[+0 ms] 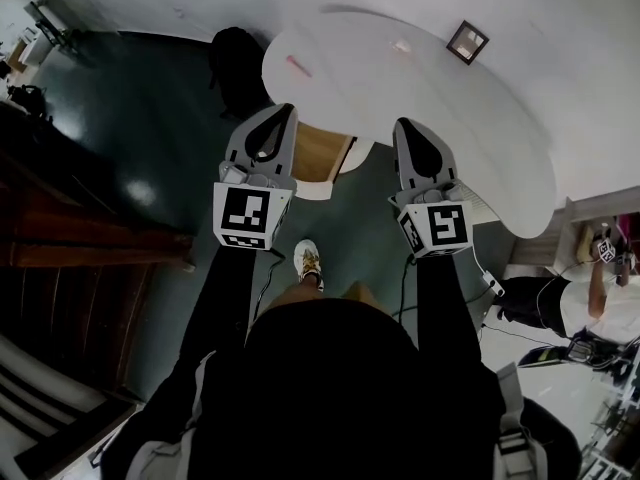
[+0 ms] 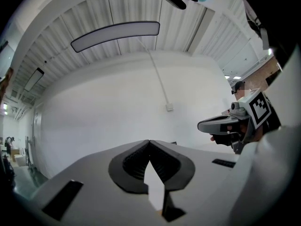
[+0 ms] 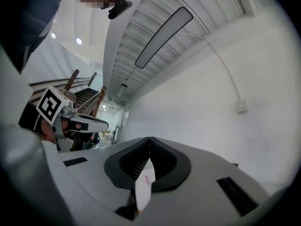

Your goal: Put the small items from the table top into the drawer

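Observation:
In the head view a white table top carries a thin pink-red item, a small pale pink item and a dark square frame. Below its near edge an open drawer shows a wooden inside. My left gripper is held level with its tip over the drawer's left side, jaws shut and empty. My right gripper is beside it, its tip at the table's near edge, also shut and empty. In each gripper view the jaws meet at the tip: left gripper, right gripper.
A dark wooden staircase runs along the left. A black object stands on the dark floor by the table's left end. A person sits at the right among cables and gear. My shoe is below the drawer.

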